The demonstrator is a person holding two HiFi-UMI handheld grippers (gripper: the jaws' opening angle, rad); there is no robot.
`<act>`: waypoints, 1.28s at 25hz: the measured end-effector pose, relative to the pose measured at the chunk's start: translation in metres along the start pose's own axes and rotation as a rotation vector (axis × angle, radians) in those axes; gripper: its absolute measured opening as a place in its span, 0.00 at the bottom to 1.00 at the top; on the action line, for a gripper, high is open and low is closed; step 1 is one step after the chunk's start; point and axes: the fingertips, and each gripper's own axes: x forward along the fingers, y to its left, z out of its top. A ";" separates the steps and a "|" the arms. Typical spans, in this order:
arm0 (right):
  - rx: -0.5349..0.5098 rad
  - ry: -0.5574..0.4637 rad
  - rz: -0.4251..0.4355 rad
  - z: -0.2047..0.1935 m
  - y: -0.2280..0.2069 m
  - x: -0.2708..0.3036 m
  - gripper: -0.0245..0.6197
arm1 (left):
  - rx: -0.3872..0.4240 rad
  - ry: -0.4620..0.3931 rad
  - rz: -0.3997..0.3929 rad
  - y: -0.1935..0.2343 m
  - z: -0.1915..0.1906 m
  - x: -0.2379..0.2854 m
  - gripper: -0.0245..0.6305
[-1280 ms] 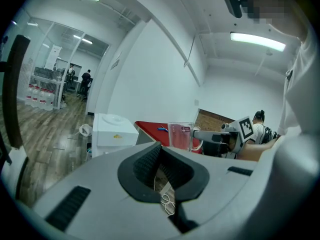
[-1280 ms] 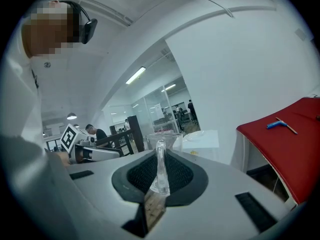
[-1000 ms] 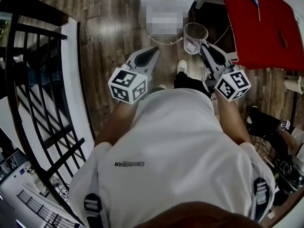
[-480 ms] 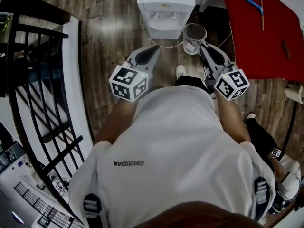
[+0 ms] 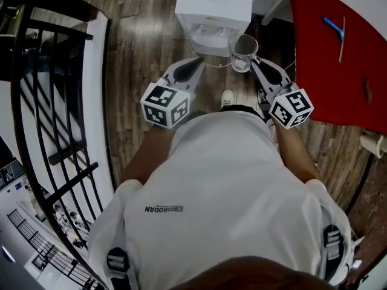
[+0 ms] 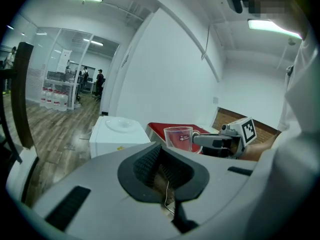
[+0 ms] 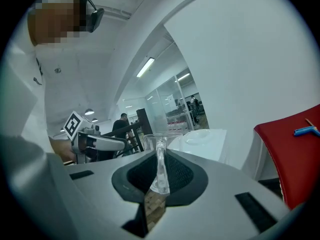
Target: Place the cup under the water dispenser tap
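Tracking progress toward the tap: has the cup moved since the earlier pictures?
Yes. In the left gripper view the cup sits nearer the white water dispenser, the gap between them narrower.

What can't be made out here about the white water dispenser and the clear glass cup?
White water dispenser's tap: head view sees it from above; in left gripper view the left gripper covers its front.
Print on the clear glass cup's red label: too small, left gripper view.

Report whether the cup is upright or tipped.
Upright: the cup shows a level rim, mouth up, handle pinched in the right claw.
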 end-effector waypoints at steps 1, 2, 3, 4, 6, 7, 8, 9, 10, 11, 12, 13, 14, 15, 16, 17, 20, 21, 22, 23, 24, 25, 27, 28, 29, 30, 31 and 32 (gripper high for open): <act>0.001 0.011 0.012 -0.003 -0.005 0.003 0.11 | -0.006 0.007 0.011 0.002 -0.001 0.004 0.03; 0.004 0.021 0.023 -0.006 -0.009 0.007 0.11 | -0.013 0.015 0.024 0.003 -0.002 0.008 0.03; 0.008 0.031 0.034 -0.009 -0.013 0.011 0.11 | -0.019 0.023 0.036 0.005 -0.002 0.011 0.03; 0.012 0.040 0.044 -0.012 -0.017 0.014 0.11 | -0.023 0.031 0.048 0.007 -0.003 0.014 0.03; 0.024 0.057 0.060 -0.019 -0.026 0.020 0.11 | -0.031 0.046 0.069 0.009 -0.006 0.019 0.03; 0.029 0.065 0.069 -0.022 -0.029 0.022 0.11 | -0.038 0.052 0.081 0.011 -0.007 0.021 0.03; 0.032 0.070 0.080 -0.025 -0.033 0.025 0.11 | -0.047 0.057 0.095 0.014 -0.009 0.022 0.03; 0.034 0.072 0.092 -0.028 -0.035 0.027 0.11 | -0.058 0.061 0.110 0.017 -0.012 0.024 0.03; 0.033 0.072 0.106 -0.032 -0.038 0.029 0.11 | -0.069 0.063 0.126 0.019 -0.014 0.025 0.03; 0.032 0.071 0.122 -0.036 -0.040 0.031 0.11 | -0.080 0.064 0.142 0.021 -0.017 0.026 0.03; 0.030 0.073 0.139 -0.040 -0.042 0.033 0.11 | -0.089 0.064 0.156 0.022 -0.019 0.027 0.03; 0.026 0.078 0.154 -0.045 -0.042 0.035 0.11 | -0.096 0.064 0.169 0.024 -0.020 0.028 0.03; 0.023 0.088 0.166 -0.051 -0.043 0.036 0.11 | -0.101 0.066 0.179 0.024 -0.022 0.028 0.03; 0.020 0.101 0.176 -0.056 -0.042 0.038 0.11 | -0.106 0.068 0.188 0.025 -0.023 0.028 0.03; 0.019 0.114 0.185 -0.062 -0.041 0.040 0.11 | -0.110 0.071 0.196 0.027 -0.024 0.027 0.03; 0.021 0.128 0.192 -0.068 -0.040 0.042 0.11 | -0.115 0.074 0.205 0.029 -0.026 0.026 0.03; 0.032 0.167 0.205 -0.085 -0.038 0.054 0.11 | -0.138 0.076 0.229 0.039 -0.032 0.025 0.03; 0.034 0.182 0.208 -0.091 -0.038 0.060 0.11 | -0.147 0.077 0.234 0.044 -0.035 0.026 0.03; 0.034 0.195 0.210 -0.096 -0.038 0.066 0.11 | -0.156 0.079 0.237 0.050 -0.037 0.027 0.03; 0.033 0.209 0.212 -0.102 -0.039 0.072 0.11 | -0.164 0.083 0.238 0.054 -0.040 0.030 0.03; 0.032 0.222 0.211 -0.107 -0.040 0.077 0.11 | -0.173 0.089 0.237 0.059 -0.044 0.032 0.03; 0.032 0.233 0.208 -0.113 -0.041 0.082 0.11 | -0.183 0.096 0.233 0.063 -0.049 0.036 0.03; 0.033 0.254 0.198 -0.123 -0.044 0.093 0.11 | -0.201 0.110 0.224 0.073 -0.057 0.043 0.03; 0.033 0.263 0.193 -0.128 -0.046 0.099 0.11 | -0.208 0.116 0.218 0.078 -0.061 0.047 0.03; 0.035 0.271 0.188 -0.134 -0.047 0.104 0.11 | -0.210 0.124 0.212 0.083 -0.065 0.050 0.03; 0.037 0.278 0.182 -0.138 -0.048 0.110 0.11 | -0.209 0.132 0.205 0.088 -0.069 0.054 0.03; 0.040 0.284 0.177 -0.143 -0.048 0.115 0.11 | -0.205 0.142 0.198 0.094 -0.074 0.058 0.03; 0.043 0.288 0.173 -0.147 -0.049 0.121 0.11 | -0.201 0.152 0.192 0.099 -0.078 0.062 0.03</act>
